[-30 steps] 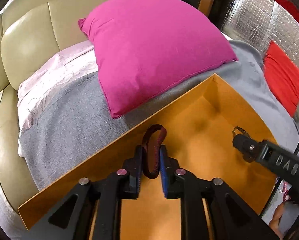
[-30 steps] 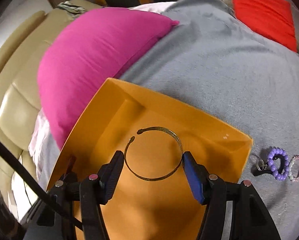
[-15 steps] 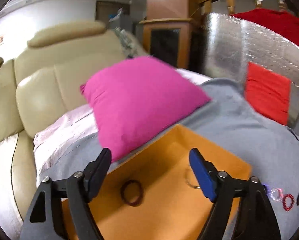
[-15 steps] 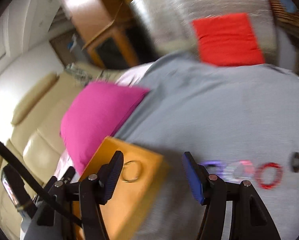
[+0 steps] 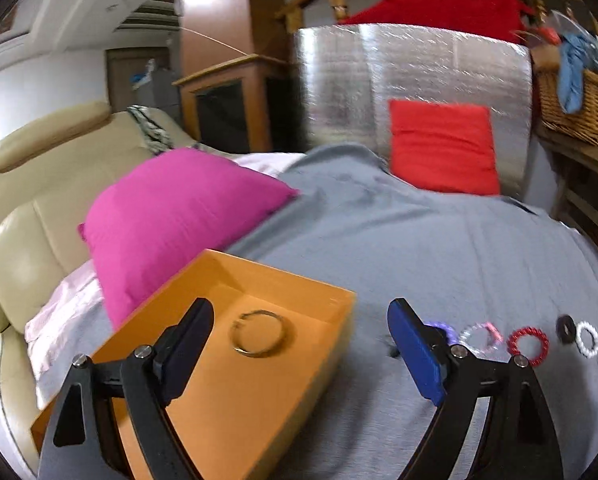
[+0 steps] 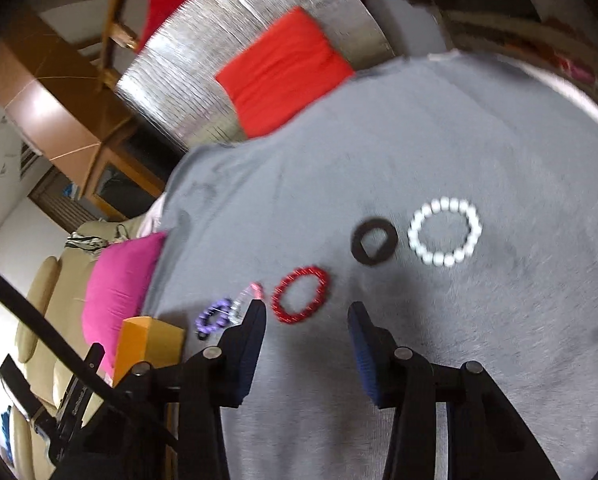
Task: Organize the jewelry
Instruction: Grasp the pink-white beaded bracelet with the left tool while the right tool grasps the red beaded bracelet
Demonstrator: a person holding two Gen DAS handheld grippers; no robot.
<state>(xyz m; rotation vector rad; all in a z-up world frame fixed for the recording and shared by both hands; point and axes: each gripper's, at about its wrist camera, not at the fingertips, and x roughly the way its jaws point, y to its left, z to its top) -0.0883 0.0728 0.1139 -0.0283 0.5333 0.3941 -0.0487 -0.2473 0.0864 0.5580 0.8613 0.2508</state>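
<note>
An orange box [image 5: 319, 292] sits on a grey blanket [image 5: 419, 248] and holds a thin metal bangle [image 5: 259, 333]. My left gripper [image 5: 299, 344] is open and empty above the box's right edge. To its right lies a row of bracelets: purple [image 5: 445, 328], clear pink [image 5: 481, 334], red [image 5: 527, 340], black [image 5: 566, 328], white [image 5: 587, 339]. My right gripper [image 6: 305, 342] is open and empty just short of the red bracelet [image 6: 301, 294], with the black ring [image 6: 374, 242], white bead bracelet [image 6: 445, 231] and purple bracelet [image 6: 215, 316] around it.
A magenta pillow [image 5: 175, 216] leans on a beige leather sofa [image 5: 27, 208] behind the box. A red cushion [image 5: 439, 146] stands against a silver foil panel [image 5: 411, 76] at the far side. A wicker basket [image 5: 579, 108] is at the right.
My left gripper opened, left the dark red band in the box and drew back to the right. My right gripper left the bangle and swung right to the row of bracelets.
</note>
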